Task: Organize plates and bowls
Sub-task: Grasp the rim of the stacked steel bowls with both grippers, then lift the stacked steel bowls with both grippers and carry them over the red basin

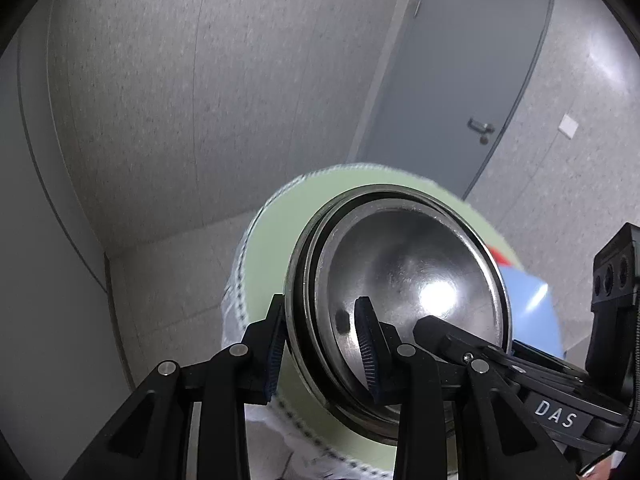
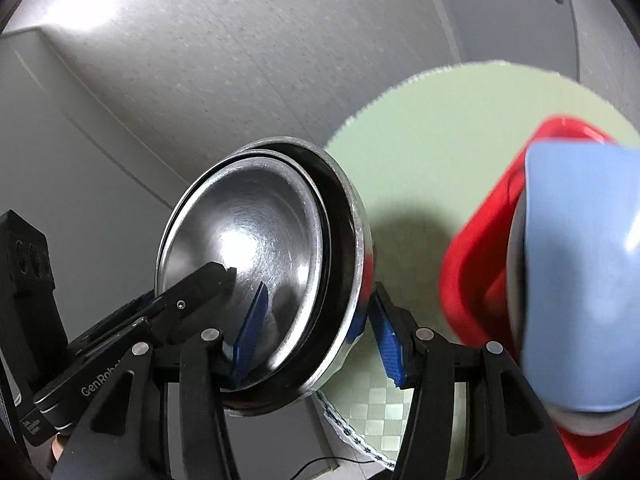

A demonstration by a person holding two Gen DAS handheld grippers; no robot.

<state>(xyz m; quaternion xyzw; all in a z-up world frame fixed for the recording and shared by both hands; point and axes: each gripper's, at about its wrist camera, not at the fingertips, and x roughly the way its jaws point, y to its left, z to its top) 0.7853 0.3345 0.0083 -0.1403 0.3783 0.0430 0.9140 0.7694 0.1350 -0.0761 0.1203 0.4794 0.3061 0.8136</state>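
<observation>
Round table [image 2: 420, 152], pale green checked cloth with a fringed white edge. Serves as the work surface; bare cloth between the two groups of dishes.

Right wrist view, right side: blue dish [image 2: 580, 280] sitting in a red dish [image 2: 472, 260]. Nested, so probably already sorted as one pile. Blurred and close to the lens; exact shapes not clear.

Centre of both views: inner steel bowl [image 2: 248, 224] seated inside outer steel bowl [image 2: 348, 240], rims offset, dark gap showing on one side. Handled as a single nested pair, mouths tipped toward the cameras. Cannot tell whether the base touches the cloth.

Left hand-held gripper [image 1: 322, 346]: pinching the near rim, one blue pad outside against the outer wall, the other inside on the inner bowl. Clamps both walls together, so the inner bowl cannot slide out.

Right hand-held gripper [image 2: 320, 336]: pinching the opposite side of the same rim, one pad inside, one outside against the polished wall. Wider spread here, likely because of the rim offset.

Judged reason for the two-sided hold: smooth, slippery steel, two loose shells, weight balanced across the rim. Judged step: carrying the pair toward a stacking spot. Risk: inner bowl shifting if either pinch loosens.
</observation>
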